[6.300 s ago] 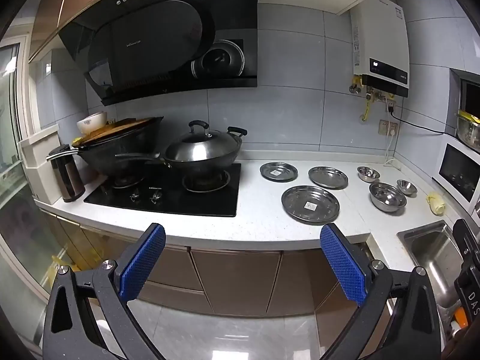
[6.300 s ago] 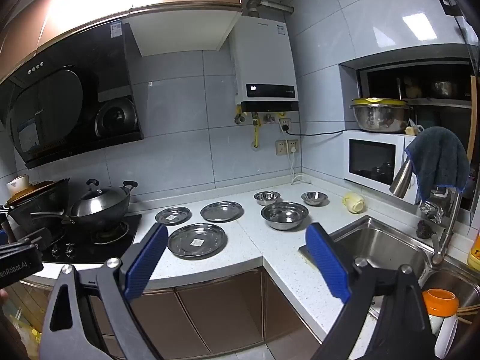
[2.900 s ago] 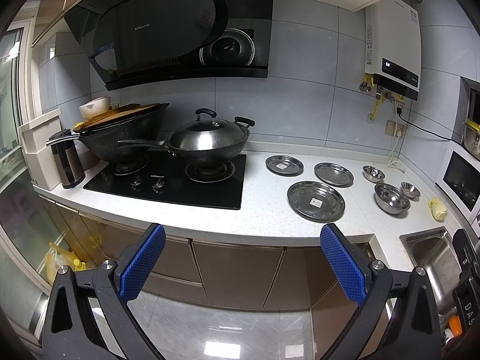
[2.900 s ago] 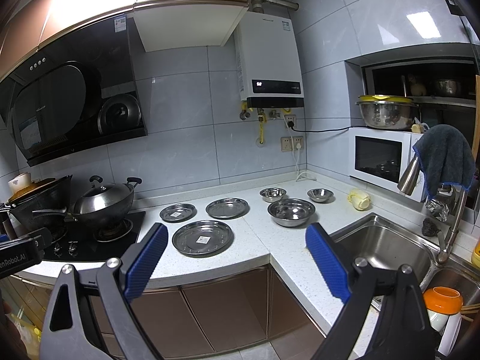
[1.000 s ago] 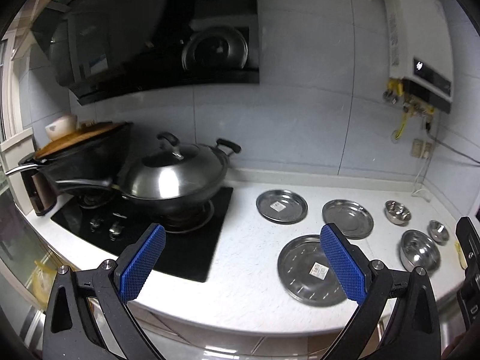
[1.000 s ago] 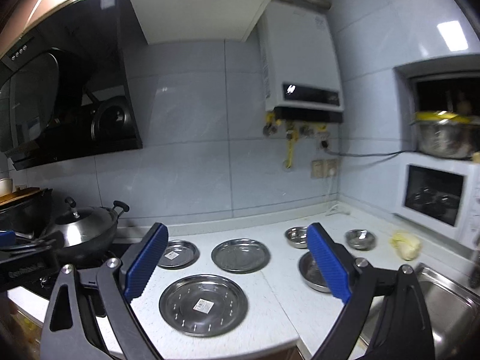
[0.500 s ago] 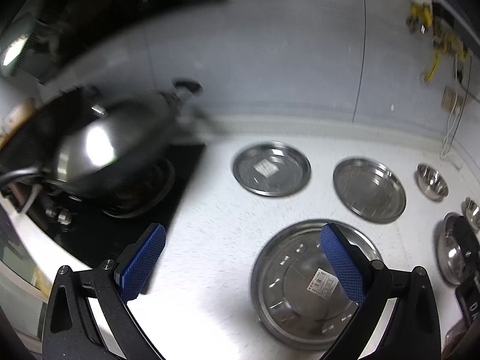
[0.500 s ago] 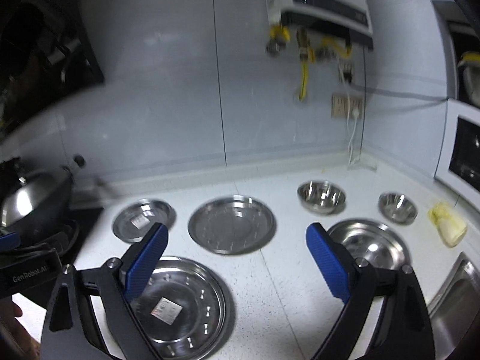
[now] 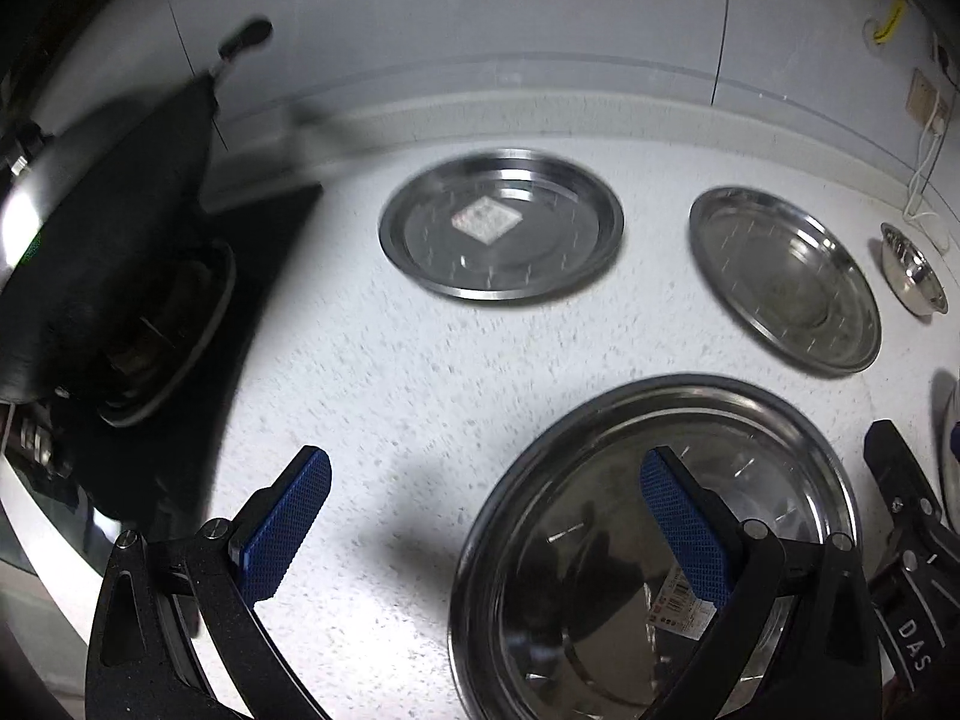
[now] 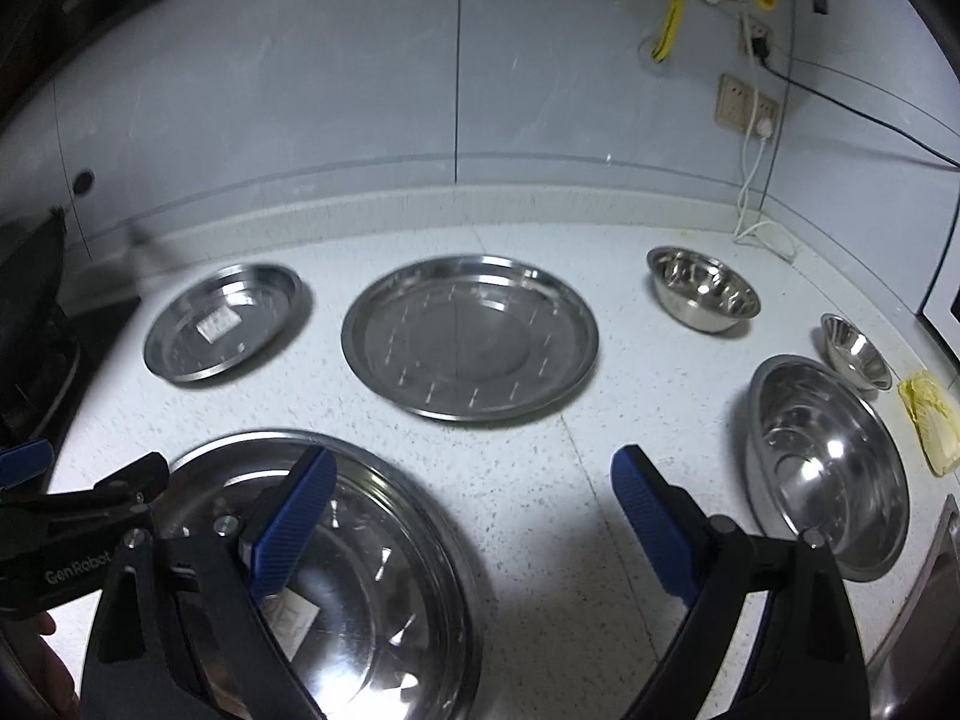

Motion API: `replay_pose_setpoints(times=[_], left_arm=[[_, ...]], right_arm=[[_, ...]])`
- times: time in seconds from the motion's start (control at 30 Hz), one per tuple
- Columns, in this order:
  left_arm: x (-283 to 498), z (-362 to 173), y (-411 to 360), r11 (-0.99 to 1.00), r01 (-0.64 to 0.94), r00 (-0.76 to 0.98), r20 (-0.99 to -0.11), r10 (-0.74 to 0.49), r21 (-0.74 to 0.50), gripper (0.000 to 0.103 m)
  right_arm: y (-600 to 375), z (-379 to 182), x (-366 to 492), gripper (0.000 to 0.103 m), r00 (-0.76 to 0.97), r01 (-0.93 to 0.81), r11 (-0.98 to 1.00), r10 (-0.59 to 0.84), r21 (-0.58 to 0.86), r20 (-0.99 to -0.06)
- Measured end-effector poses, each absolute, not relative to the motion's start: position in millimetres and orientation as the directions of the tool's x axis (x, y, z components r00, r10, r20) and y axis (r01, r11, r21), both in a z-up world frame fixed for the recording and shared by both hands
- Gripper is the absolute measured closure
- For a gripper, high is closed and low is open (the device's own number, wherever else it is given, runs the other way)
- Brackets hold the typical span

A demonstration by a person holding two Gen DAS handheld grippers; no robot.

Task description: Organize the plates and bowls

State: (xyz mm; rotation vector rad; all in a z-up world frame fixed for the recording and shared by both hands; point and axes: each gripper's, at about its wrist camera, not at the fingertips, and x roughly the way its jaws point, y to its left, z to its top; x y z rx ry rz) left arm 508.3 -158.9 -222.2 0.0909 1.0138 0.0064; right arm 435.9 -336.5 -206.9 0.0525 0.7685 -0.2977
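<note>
- The left gripper point(image 9: 485, 531) is seen spread wide with nothing between its blue textured pads; its right finger point(image 9: 684, 531) is over the large plate point(image 9: 600, 540) and its left finger over bare counter.
- The right gripper point(image 10: 471, 531) is likewise spread wide and holds nothing; its left finger point(image 10: 288, 531) is over the large plate's far rim and its right finger over bare counter, beside the large bowl point(image 10: 828, 468).
- Surface: a white speckled countertop point(image 10: 528, 480) is recorded, with a rounded upstand at the back and pale grey wall tiles point(image 10: 360, 90) above.
- A black cooktop point(image 9: 198, 312) with a burner ring lies at the counter's left end, and a dark wok point(image 9: 90, 210) is blurred above it.
- On the wall to the right, a beige socket point(image 10: 747, 105) with a white plug and cord, and a yellow pipe point(image 10: 672, 6), are noted.
- Materials: all the dishes are polished stainless steel, round and reflective; the plates are shallow with flat rims, the bowls deep.
- Plates, counted: three. The large plate is nearest, with a paper label on its base; the small plate point(image 10: 225, 321), also labelled, sits at the back left; the medium plate point(image 10: 471, 339) sits at the back centre. None of them touch.
- Bowls, counted: three. The large bowl is at the right front; two small bowls point(image 10: 702, 291) point(image 10: 855, 351) are set behind it.
- A pale yellow lump point(image 10: 930, 420) lies at the far right; it cannot be identified.
</note>
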Motion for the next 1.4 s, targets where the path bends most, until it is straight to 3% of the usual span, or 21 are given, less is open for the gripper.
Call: replay_pose_setpoints(times=[0.13,0.23,0.3,0.33,0.4,0.47,0.6,0.8,1.4], left_arm=[[515.2,-235.7,-158.4,0.997,0.041,0.470,-0.881,0.045,0.072,0.008],[518.3,-246.4,-162.9,0.996,0.055,0.417,-0.908,0.044,0.074,0.024],[518.9,-255.2,-166.0,0.995,0.069,0.376,-0.926,0.044,0.075,0.046],[517.7,-257.2,-165.5,0.996,0.070,0.367,-0.930,0.019,0.047,0.049],[517.6,-258.0,-166.1,0.997,0.071,0.349,-0.937,0.003,0.030,0.060],[519.0,-258.3,-167.9,0.997,0.077,0.326,-0.945,-0.008,0.018,0.066],[519.4,-258.7,-163.8,0.998,0.061,0.312,-0.950,0.006,0.026,0.080],[522.7,-250.8,-155.3,0.997,0.072,0.286,-0.958,-0.007,0.015,0.086],[523.8,-204.7,-77.7,0.998,-0.045,0.358,-0.932,0.064,0.052,0.087]], right_arm=[[-341.9,-218.6,444.7,0.009,0.639,0.279,0.958,-0.238,-0.068,-0.731],[-347.7,-226.6,447.5,0.010,0.605,0.280,0.959,-0.217,-0.050,-0.766],[-351.6,-235.6,451.7,0.011,0.551,0.288,0.957,-0.197,-0.037,-0.811],[-351.5,-238.2,452.5,0.021,0.538,0.283,0.959,-0.182,-0.026,-0.823],[-350.9,-249.0,455.8,0.067,0.481,0.262,0.965,-0.134,-0.003,-0.867],[-344.2,-253.1,456.0,0.078,0.457,0.230,0.973,-0.112,-0.004,-0.883],[-342.6,-252.4,461.0,0.079,0.424,0.237,0.971,-0.112,-0.009,-0.899],[-343.3,-248.0,467.2,0.082,0.386,0.226,0.974,-0.094,-0.004,-0.918],[-266.6,-215.2,491.1,0.084,0.472,0.084,0.996,-0.016,0.027,-0.881]])
